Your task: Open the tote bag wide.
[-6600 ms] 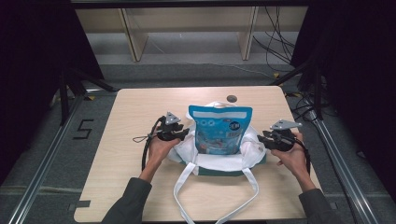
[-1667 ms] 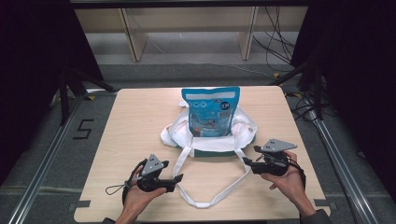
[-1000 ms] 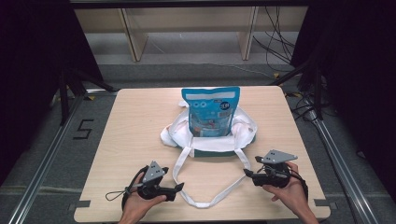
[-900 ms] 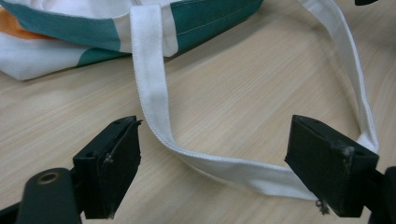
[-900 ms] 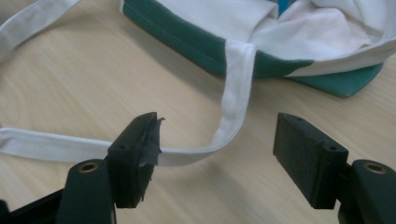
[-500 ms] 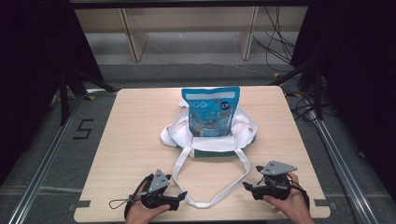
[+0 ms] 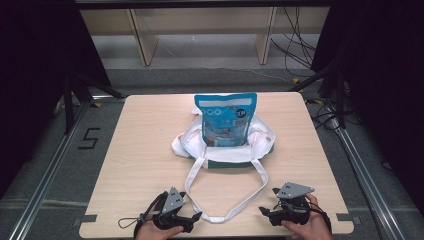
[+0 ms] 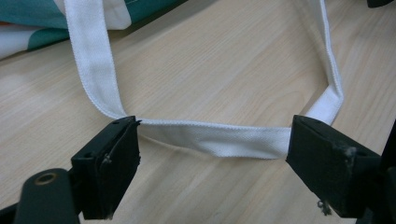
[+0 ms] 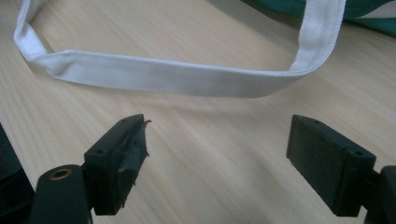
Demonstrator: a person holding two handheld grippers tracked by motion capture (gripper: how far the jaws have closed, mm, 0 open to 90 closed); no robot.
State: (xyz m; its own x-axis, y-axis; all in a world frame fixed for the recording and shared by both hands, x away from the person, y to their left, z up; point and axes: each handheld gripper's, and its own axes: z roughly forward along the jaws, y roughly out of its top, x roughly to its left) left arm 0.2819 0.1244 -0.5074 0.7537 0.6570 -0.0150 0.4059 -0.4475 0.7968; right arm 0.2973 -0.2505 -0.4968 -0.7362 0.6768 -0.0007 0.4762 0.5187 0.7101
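One wooden table [image 7: 135, 150] carries one white tote bag [image 7: 260, 137] with a dark green band along its near edge, and one blue snack pouch [image 7: 226, 120] stands upright in the bag's mouth, at the middle of the far half of the table. Two white straps run from the bag toward the person and meet in one long handle loop [image 7: 225, 216], which lies flat on the wood near the table's front edge. Two grippers sit at that front edge, one in each hand. The left gripper [image 7: 192, 218] is just left of the loop's near end, and its jaws stand wide apart; in the left gripper view the strap [image 8: 219, 137] crosses the gap between the two black jaws, resting on the table, with neither jaw pressing it. The right gripper [image 7: 264, 214] is just right of the loop, its jaws likewise spread wide; in the right gripper view the strap [image 9: 154, 74] lies a little beyond the jaw tips, apart from them. Each gripper bears one grey three-cornered plate on top.
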